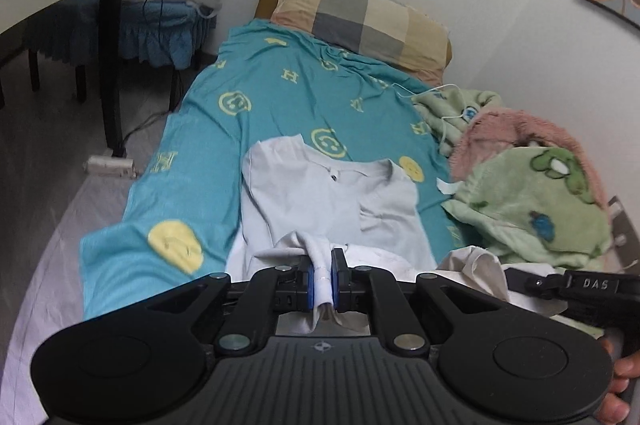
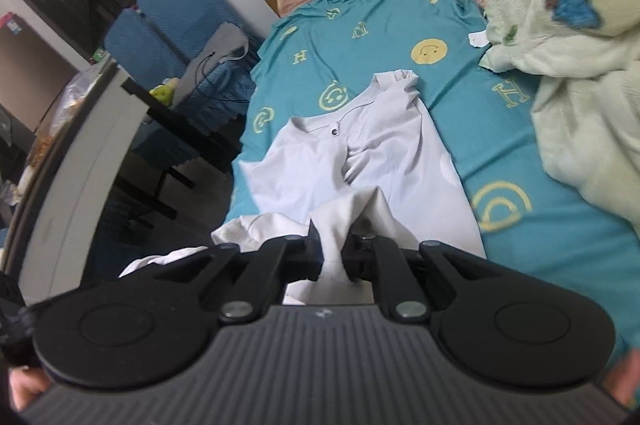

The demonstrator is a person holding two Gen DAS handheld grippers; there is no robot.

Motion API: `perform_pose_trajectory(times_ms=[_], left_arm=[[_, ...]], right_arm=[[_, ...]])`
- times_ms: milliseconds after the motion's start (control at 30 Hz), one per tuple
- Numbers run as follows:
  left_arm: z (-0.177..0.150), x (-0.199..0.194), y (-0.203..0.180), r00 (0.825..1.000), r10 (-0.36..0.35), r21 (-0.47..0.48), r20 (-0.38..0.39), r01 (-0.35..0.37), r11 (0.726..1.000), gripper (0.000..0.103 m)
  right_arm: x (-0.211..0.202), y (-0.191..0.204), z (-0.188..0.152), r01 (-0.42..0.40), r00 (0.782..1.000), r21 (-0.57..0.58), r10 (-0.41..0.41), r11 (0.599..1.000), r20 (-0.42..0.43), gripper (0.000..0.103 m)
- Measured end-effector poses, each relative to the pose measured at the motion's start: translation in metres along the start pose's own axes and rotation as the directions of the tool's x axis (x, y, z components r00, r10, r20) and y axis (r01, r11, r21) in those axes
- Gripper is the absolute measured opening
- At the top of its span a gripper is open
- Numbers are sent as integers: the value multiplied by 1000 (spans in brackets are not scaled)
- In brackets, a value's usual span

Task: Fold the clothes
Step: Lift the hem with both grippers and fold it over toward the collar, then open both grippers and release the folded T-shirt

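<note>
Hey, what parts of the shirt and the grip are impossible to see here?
- Left wrist view: the near hem of the pale shirt is hidden behind the left tool.
- Right wrist view: the pads of the right tool are buried in bunched fabric.
- Both views: the shirt's underside is hidden against the teal sheet.

The matte black plastic left gripper [image 1: 323,279] has a ribbed grey base, two round discs, silver pivot bolts and blue-padded fingers [image 1: 307,283]. The matching black right gripper [image 2: 331,257] carries white "DAS" lettering.
</note>
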State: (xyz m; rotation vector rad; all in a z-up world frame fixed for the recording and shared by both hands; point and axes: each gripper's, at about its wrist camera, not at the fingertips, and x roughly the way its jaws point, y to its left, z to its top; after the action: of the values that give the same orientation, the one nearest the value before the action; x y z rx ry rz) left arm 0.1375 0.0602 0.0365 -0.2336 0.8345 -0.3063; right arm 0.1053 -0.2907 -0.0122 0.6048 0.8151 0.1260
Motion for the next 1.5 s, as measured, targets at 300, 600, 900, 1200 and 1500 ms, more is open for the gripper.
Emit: perform_pose_trajectory(times_ms=[300,600,900,1200,1500], left_arm=[[-11,132,23,996,89,60,-7,-88,994,9],[-25,177,27,989,139,131,-46,-132,982,14],[-33,116,7,988,137,130,67,-145,981,60],[-68,23,-21,968,148,209,202,-190,959,96],[-117,-19,-25,961,170,247,218,-223,943,103]], right_arm=[[112,-42,6,71,997,-85,-73,994,-20,9],[154,-57,1,146,985,-104,-154,984,-72,9],[112,-39,-8,124,992,-116,-124,986,1,45],[21,-8,-40,110,983,-223,-73,968,171,69],[-19,3,-78,148,968,-278,-82,949,238,82]])
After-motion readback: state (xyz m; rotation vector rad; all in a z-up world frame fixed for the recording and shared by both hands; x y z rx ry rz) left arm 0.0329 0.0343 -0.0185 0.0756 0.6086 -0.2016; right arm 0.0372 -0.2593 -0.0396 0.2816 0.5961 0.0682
